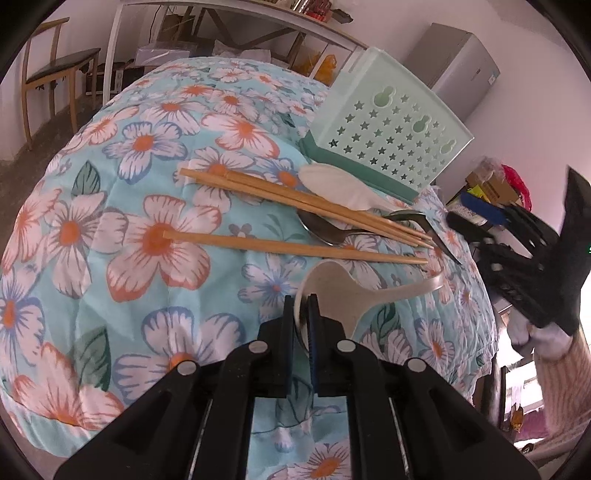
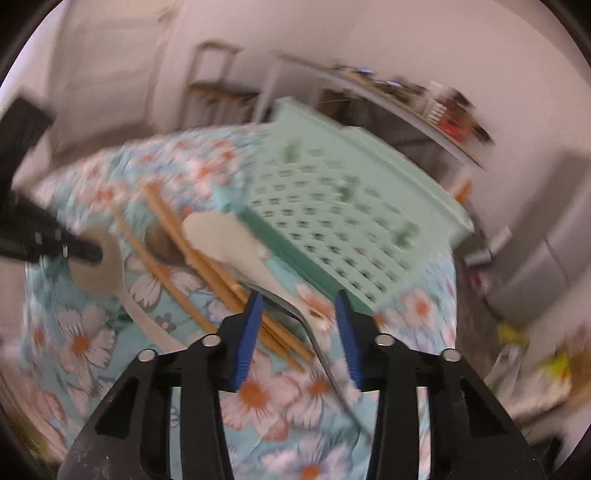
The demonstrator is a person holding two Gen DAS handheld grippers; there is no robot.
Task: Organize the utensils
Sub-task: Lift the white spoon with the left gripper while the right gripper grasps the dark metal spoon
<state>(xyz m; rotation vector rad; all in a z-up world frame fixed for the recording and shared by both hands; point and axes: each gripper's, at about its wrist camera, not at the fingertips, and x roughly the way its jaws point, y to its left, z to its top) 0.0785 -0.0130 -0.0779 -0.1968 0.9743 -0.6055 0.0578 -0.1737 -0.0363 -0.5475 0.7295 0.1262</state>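
My left gripper is shut on the rim of a beige spoon's bowl, which rests on the floral cloth. Beyond it lie a single chopstick, a chopstick pair, a metal spoon and a white spoon. A mint star-holed holder lies on its side behind them. The right wrist view is blurred. There my right gripper hovers open above a metal handle and the white spoon's handle; its pads touch neither. The left gripper shows at left on the beige spoon.
A wooden chair and a white shelf table stand behind the table. A grey fridge is at the back right. Clutter sits off the table's right edge. A gloved hand and pink sleeve hold the right gripper.
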